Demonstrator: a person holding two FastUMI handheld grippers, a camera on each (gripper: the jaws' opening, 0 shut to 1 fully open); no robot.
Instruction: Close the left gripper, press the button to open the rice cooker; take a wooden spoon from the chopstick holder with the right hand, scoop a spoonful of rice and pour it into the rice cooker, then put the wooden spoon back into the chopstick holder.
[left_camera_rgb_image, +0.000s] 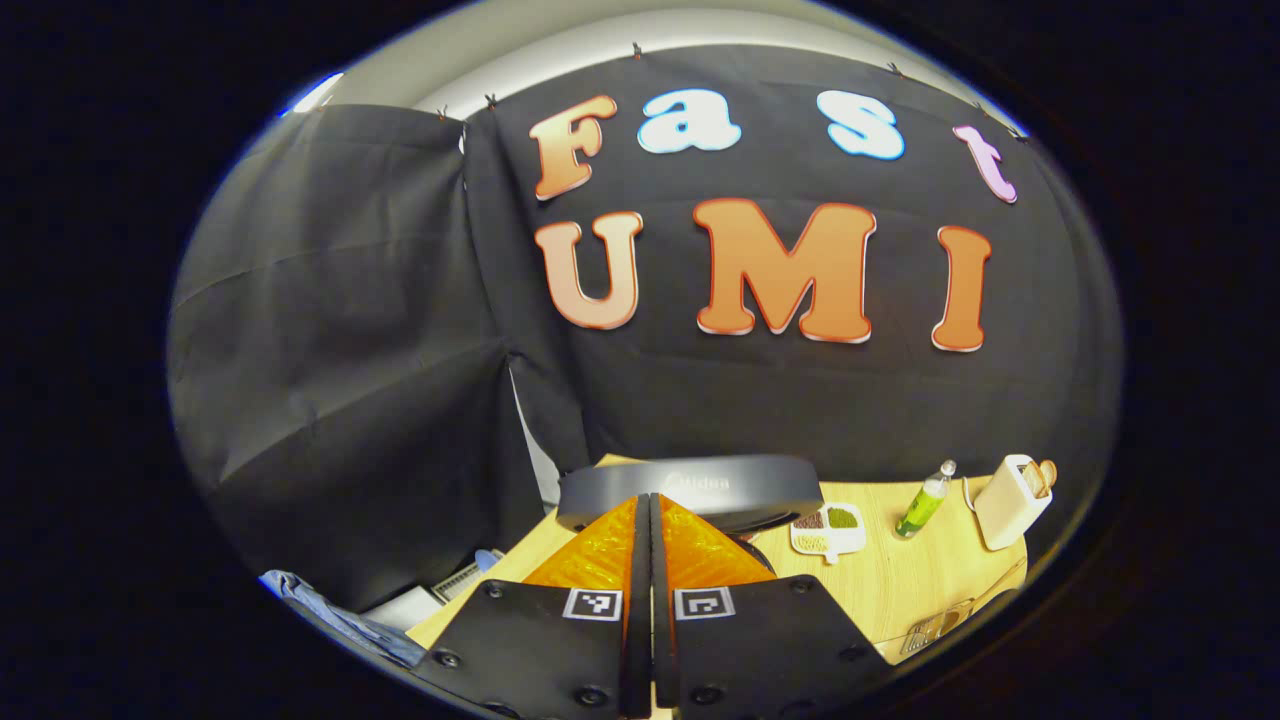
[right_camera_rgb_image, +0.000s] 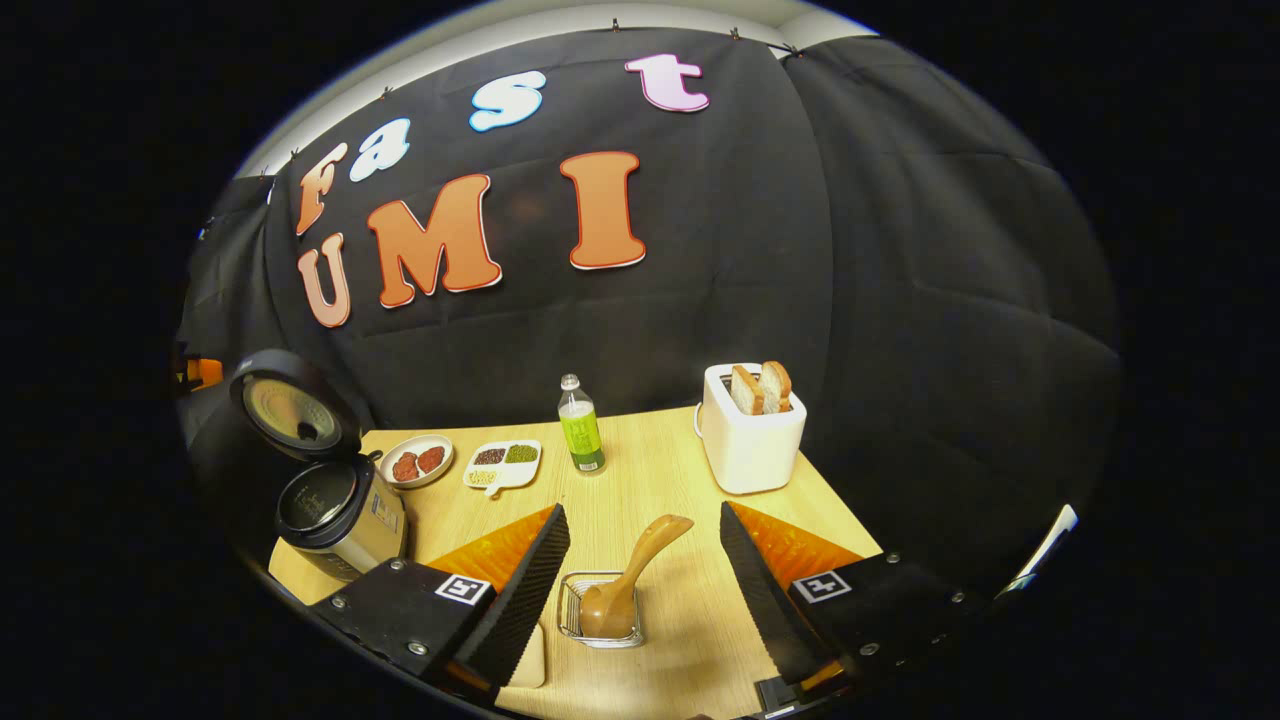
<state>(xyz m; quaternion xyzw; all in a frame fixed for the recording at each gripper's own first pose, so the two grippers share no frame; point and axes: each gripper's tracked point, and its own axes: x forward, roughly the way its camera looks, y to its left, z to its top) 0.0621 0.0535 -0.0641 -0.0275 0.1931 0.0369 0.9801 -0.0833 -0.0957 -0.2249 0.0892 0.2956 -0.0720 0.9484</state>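
Wooden spoon (right_camera_rgb_image: 625, 585): one, leaning in the wire chopstick holder (right_camera_rgb_image: 572, 606), between the spread fingers of the right gripper (right_camera_rgb_image: 640, 560), which grips nothing. Landmark: the rice cooker (right_camera_rgb_image: 335, 510), one unit, lid raised, at the table's (right_camera_rgb_image: 660, 470) left end. Right of the cooker stand one round dish (right_camera_rgb_image: 415, 462) with two reddish pieces, one divided tray (right_camera_rgb_image: 503, 463) with three fillings, one green bottle (right_camera_rgb_image: 580, 425), label unreadable, then one white toaster (right_camera_rgb_image: 750, 430) with two bread slices. Left gripper (left_camera_rgb_image: 650, 520): fingers pressed together, empty, pointing at the cooker lid (left_camera_rgb_image: 690, 488), which carries faint lettering, seemingly "Midea".
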